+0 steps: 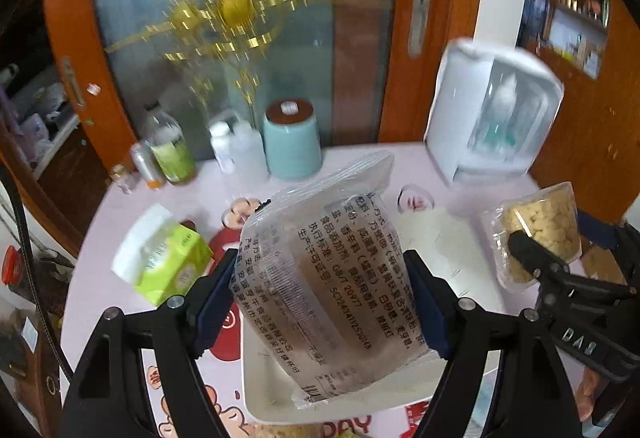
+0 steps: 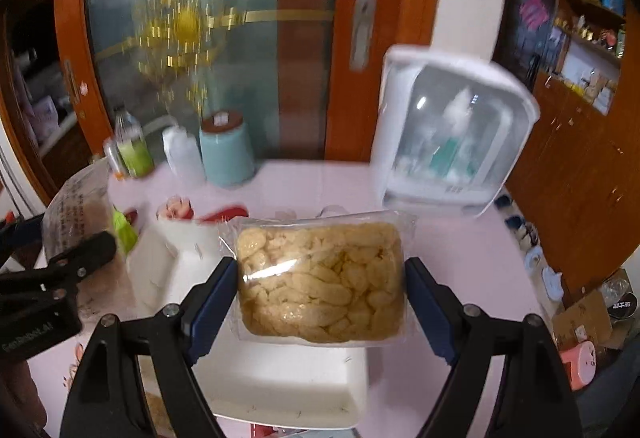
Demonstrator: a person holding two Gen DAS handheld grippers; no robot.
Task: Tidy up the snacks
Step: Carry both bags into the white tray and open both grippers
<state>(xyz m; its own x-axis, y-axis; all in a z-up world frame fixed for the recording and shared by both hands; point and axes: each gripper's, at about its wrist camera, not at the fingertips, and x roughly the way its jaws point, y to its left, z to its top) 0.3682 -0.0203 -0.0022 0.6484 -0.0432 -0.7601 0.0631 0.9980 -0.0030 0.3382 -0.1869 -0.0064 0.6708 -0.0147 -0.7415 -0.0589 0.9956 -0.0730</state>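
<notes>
While both wrist views are smeared by motion blur, the main things read clearly enough. In the centre of the left wrist view the left gripper (image 1: 324, 302) pinches a clear printed snack bag (image 1: 320, 278) between its blue pads, the bag tilted and held above the white tray (image 1: 264, 390) that sits low in the frame on the pink worktop (image 1: 460, 166). At the right edge of that view the right gripper (image 1: 532, 258) shows with its own packet. In the right wrist view the right gripper (image 2: 320, 294) is clamped on a clear packet of pale yellow puffed snacks (image 2: 320, 282), held flat in the frame's centre over the white tray (image 2: 280, 394); the left gripper (image 2: 84, 254) and its bag appear at the left edge. A green box (image 1: 168, 262) lies left of centre on the worktop. Along the back, in the middle of the frame, stand a light-blue jar with a brown lid (image 1: 292, 142), white bottles (image 1: 236, 146) and what seems to be a green-labelled bottle (image 1: 170, 150). A white cabinet with a clear door (image 1: 492, 118) fills the upper right
</notes>
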